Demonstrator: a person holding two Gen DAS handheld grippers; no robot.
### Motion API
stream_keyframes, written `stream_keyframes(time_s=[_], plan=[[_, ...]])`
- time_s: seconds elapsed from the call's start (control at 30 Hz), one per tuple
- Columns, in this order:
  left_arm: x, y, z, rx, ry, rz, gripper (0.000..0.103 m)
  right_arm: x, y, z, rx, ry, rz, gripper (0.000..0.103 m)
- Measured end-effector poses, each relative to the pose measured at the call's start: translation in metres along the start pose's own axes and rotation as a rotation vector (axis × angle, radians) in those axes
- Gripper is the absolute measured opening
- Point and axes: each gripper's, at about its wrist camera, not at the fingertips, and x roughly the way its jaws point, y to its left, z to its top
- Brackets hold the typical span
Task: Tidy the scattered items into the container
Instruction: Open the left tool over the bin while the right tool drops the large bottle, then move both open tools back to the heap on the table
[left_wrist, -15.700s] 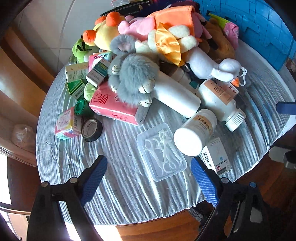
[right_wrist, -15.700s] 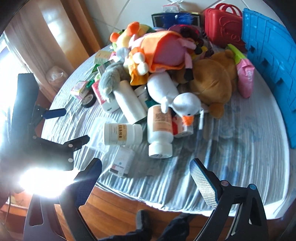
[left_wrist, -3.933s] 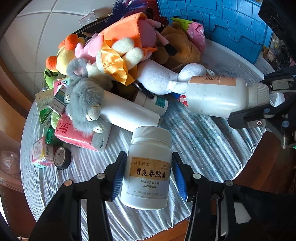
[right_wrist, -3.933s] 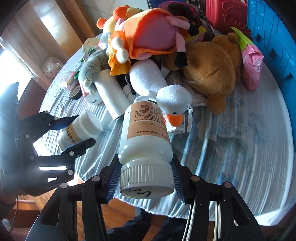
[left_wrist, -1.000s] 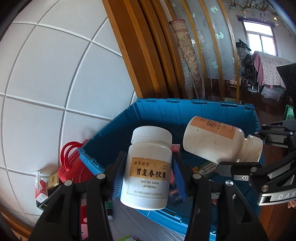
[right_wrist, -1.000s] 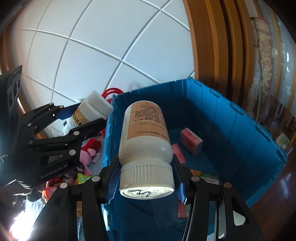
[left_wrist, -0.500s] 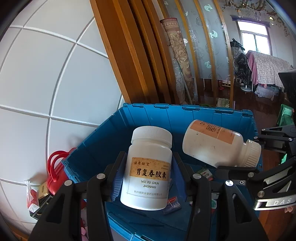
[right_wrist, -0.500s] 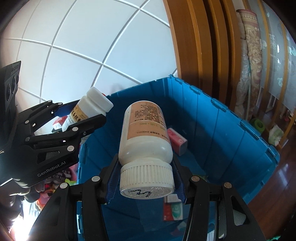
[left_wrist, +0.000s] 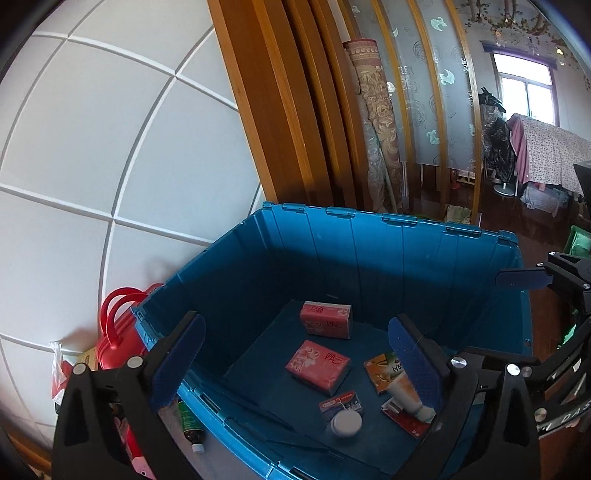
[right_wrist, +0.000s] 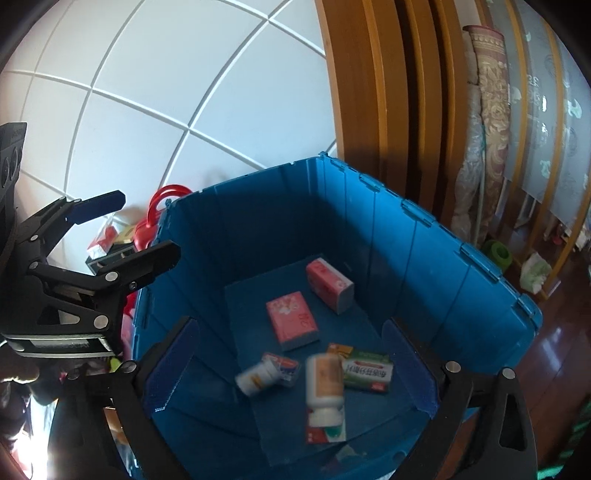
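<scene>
Both tools hang over the blue bin (left_wrist: 424, 254), jaws opening with nothing between them: left tool (left_wrist: 295, 358), right tool (right_wrist: 291, 363). Two white bottles (right_wrist: 325, 384) lie at 6 o'clock on its floor beside pink packs (right_wrist: 291, 319). Whatever remains outside is out of view.

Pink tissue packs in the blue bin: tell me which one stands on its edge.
The pink tissue pack nearer the bin's far wall stands on its edge. The other pink pack, toward the middle of the floor, lies flat with its broad printed face up.
</scene>
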Motion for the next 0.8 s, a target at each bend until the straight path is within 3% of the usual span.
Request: stream_keyframes(time_s=[0.53, 0.8], plan=[[-0.017, 0.012, -0.02, -0.027, 0.007, 0.025, 0.101, 0.001, 0.02, -0.008, -0.027, 0.016, 0.016, 0.101], [-0.038, 0.03, -0.047, -0.053, 0.019, 0.054, 0.101, -0.006, 0.041, -0.012, -0.053, 0.008, 0.037, 0.101]])
